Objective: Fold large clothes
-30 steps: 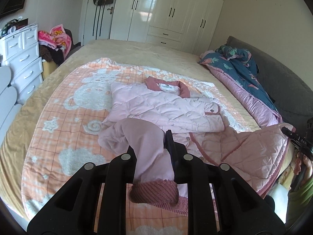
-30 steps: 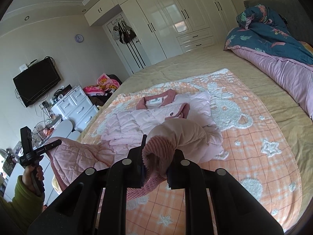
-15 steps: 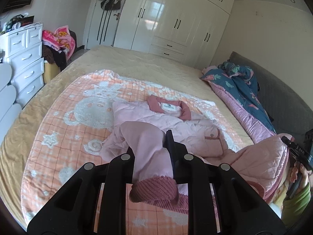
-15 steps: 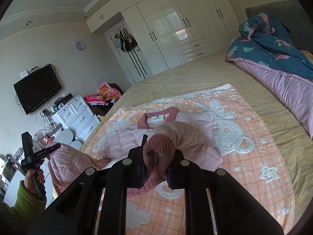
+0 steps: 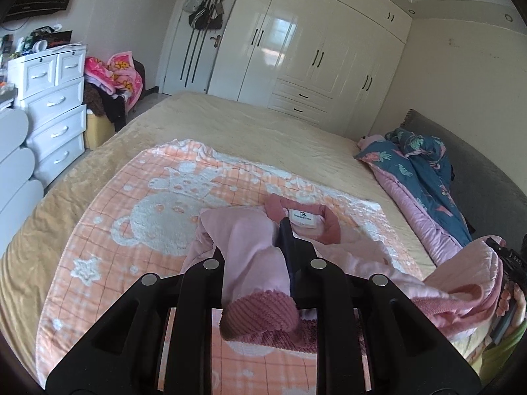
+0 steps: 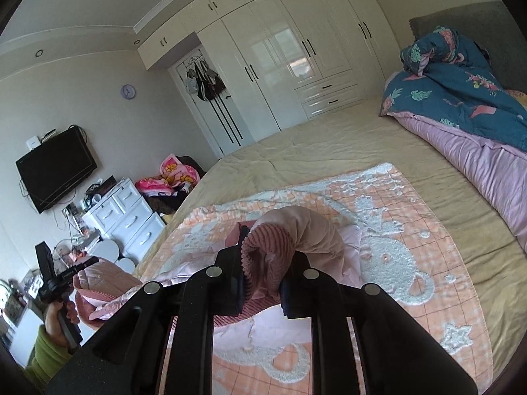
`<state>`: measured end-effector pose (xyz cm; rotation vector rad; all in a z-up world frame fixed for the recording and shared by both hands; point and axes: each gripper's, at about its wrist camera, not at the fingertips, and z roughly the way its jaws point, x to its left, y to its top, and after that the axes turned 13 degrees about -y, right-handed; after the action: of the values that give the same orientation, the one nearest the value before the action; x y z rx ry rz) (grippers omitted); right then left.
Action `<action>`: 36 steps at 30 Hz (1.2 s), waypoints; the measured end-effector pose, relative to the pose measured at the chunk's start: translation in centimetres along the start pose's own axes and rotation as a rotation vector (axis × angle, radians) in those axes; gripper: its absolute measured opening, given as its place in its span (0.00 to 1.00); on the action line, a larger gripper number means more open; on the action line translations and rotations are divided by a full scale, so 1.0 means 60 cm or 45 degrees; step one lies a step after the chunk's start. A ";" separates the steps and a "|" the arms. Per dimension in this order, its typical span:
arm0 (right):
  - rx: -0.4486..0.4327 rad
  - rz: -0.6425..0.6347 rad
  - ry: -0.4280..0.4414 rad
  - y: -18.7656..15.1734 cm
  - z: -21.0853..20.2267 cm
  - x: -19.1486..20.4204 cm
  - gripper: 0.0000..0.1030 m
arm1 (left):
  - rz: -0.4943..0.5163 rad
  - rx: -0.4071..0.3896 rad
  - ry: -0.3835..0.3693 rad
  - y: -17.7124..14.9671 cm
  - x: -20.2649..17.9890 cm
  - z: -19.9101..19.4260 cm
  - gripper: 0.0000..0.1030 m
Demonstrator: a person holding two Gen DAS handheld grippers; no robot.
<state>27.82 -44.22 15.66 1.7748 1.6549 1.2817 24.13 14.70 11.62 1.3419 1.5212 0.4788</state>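
pink quilted jacket (image 5: pixel 346 256): lies on the orange checked blanket (image 5: pixel 131 230) spread over the bed (image 5: pixel 250 125), collar with white label toward the wardrobe (image 5: pixel 316 52); both sleeves raised off the blanket, hem side bunched and lifted at the near edge of the bed

left tool (image 5: pixel 255 263): closed on the left sleeve (image 5: pixel 253 250) just above its ribbed dark-pink cuff (image 5: pixel 260 312); cuff hangs out between the fingers toward the camera

right tool (image 6: pixel 263 273): closed on the right sleeve (image 6: pixel 313 230) at its ribbed cuff (image 6: pixel 266 253); sleeve arches up and back down to the jacket body (seen from the right wrist view)

in the right wrist view the left hand (image 6: pixel 59 316) shows at the lower left with a green cuff, gripping the handle of its tool beside a lifted fold of jacket

other items: teal floral duvet (image 6: pixel 461 92) with pink lining heaped along the far side of the bed; white drawer unit (image 5: pixel 52 112) beside the bed; wall television (image 6: pixel 56 168); wall clock (image 6: pixel 127 92); bags hung on the door (image 5: pixel 206 16)
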 end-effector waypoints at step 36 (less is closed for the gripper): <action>0.145 0.225 0.006 0.009 0.237 -0.065 0.71 | 0.061 0.103 0.112 0.015 0.034 0.204 0.14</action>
<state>40.19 -43.84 7.60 2.0261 1.6338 1.2889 35.35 12.99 6.47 1.4392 1.5977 0.5173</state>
